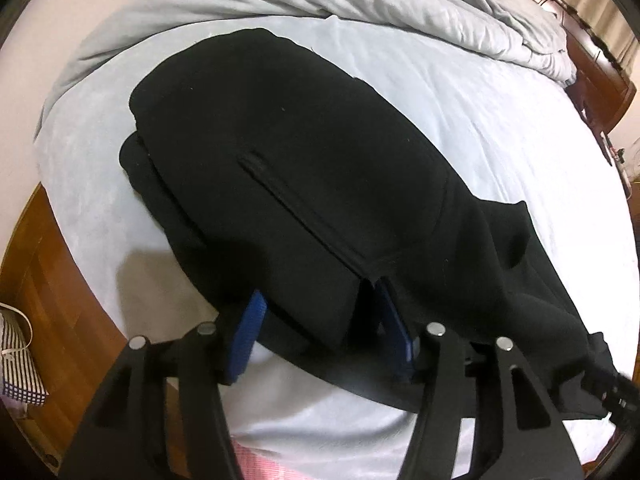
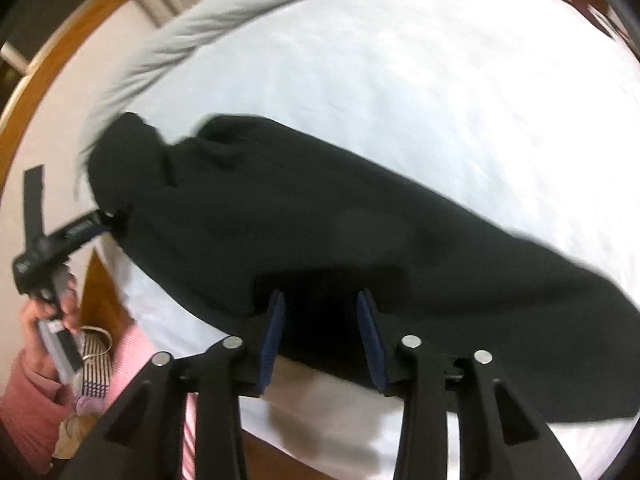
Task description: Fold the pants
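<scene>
Black pants [image 1: 280,160] lie folded on the pale bed sheet [image 1: 480,120], a zip pocket facing up. My left gripper [image 1: 320,292] points down at their near edge. Its blue pads [image 1: 250,320] stand apart on either side of a thick fold and do not squeeze it. In the right wrist view the pants [image 2: 320,220] stretch across the sheet [image 2: 400,80]. My right gripper [image 2: 321,296] straddles their near edge, with dark cloth lying loose between its blue pads [image 2: 276,336]. The left gripper [image 2: 108,216] also shows there, at the pants' left end, held by a hand [image 2: 52,308].
A crumpled grey duvet [image 1: 360,0] is bunched along the far side of the bed. Brown wood [image 1: 52,280] borders the bed on the left. A striped bag [image 1: 16,360] sits beside it. A pink sleeve [image 2: 28,396] is at the lower left.
</scene>
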### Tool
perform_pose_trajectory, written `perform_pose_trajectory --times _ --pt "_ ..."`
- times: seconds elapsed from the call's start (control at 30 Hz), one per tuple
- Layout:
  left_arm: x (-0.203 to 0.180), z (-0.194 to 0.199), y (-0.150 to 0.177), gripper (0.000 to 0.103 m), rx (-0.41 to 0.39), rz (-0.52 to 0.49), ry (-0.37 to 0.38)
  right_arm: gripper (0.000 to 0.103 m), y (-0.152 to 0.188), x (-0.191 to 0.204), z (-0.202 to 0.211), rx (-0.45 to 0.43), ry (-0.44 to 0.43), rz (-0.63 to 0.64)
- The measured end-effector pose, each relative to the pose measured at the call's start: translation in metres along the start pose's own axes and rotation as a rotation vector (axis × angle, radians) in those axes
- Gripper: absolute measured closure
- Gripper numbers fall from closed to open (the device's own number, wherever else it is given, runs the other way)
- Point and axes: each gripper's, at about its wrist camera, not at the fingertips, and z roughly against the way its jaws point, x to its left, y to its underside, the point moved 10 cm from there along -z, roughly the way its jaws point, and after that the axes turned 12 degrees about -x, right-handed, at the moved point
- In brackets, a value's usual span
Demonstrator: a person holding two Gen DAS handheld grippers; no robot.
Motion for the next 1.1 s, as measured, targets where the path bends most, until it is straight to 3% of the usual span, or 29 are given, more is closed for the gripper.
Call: perform_pose_trajectory --times 0.23,0.37,0.53,0.6,0.63,0.73,0.9,0.97,1.1 --pt "0.004 -0.005 0.002 0.045 0.022 0.006 0.030 0.053 -0.066 0.077 -0.058 0.008 -0.154 0.112" --pt "0.003 -0.011 0.001 0.045 0.026 0.010 0.037 0.047 -0.088 0.095 -0.090 0.016 -0.134 0.179" --pt "0.012 -0.007 0.000 0.045 0.016 0.050 0.043 0.046 -0.088 0.103 -0.119 0.072 -0.158 0.219" --pt "0.012 -0.008 0.001 0.045 0.023 0.047 0.040 0.060 -0.087 0.107 -0.127 0.088 -0.193 0.218" --pt "0.011 -0.008 0.001 0.045 0.023 0.041 0.036 0.082 -0.088 0.110 -0.129 0.091 -0.220 0.208" --pt "0.009 -0.008 0.001 0.045 0.022 0.027 0.032 0.099 -0.095 0.115 -0.129 0.078 -0.280 0.168" --pt "0.009 -0.008 0.005 0.044 0.011 0.019 0.017 0.099 -0.134 0.112 -0.117 -0.030 -0.298 0.082" --pt "0.007 -0.009 0.006 0.044 0.003 0.001 0.005 0.100 -0.145 0.111 -0.122 -0.051 -0.251 0.106" --pt "0.006 -0.008 0.007 0.043 0.006 -0.002 0.003 0.099 -0.139 0.101 -0.159 -0.012 -0.131 0.126"
